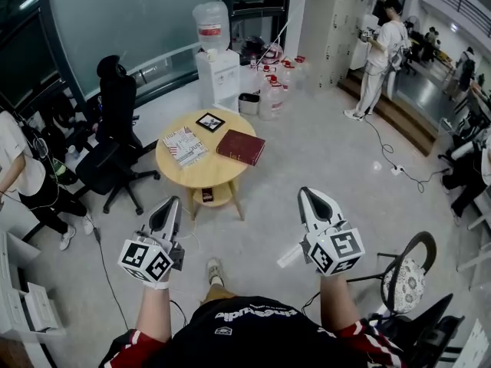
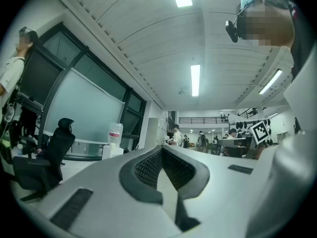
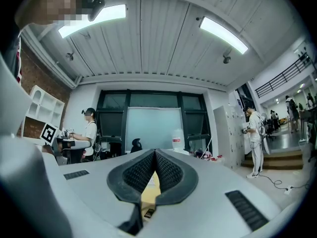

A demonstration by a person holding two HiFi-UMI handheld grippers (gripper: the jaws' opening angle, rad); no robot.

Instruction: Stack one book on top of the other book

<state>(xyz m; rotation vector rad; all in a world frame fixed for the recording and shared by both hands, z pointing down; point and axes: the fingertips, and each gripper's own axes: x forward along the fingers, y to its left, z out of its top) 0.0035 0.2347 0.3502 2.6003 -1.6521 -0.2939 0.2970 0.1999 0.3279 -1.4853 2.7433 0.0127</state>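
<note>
On the round wooden table (image 1: 201, 171) lie a dark red book (image 1: 240, 146) at the right and a white printed book (image 1: 185, 145) at the left, apart and both flat. My left gripper (image 1: 173, 202) and right gripper (image 1: 309, 194) hover level over the floor, short of the table's near edge, both shut and empty. In the left gripper view the left gripper (image 2: 161, 148) has its jaw tips together with only the room beyond. In the right gripper view the right gripper (image 3: 155, 151) is shut too, and a strip of the table (image 3: 150, 182) shows below its tips.
A small black-framed card (image 1: 210, 122) lies at the table's far edge. A black office chair (image 1: 115, 140) stands left of the table, a water dispenser (image 1: 217, 60) and several bottles (image 1: 272, 83) behind it. People stand at far left and back right. A chair (image 1: 406, 274) is by my right.
</note>
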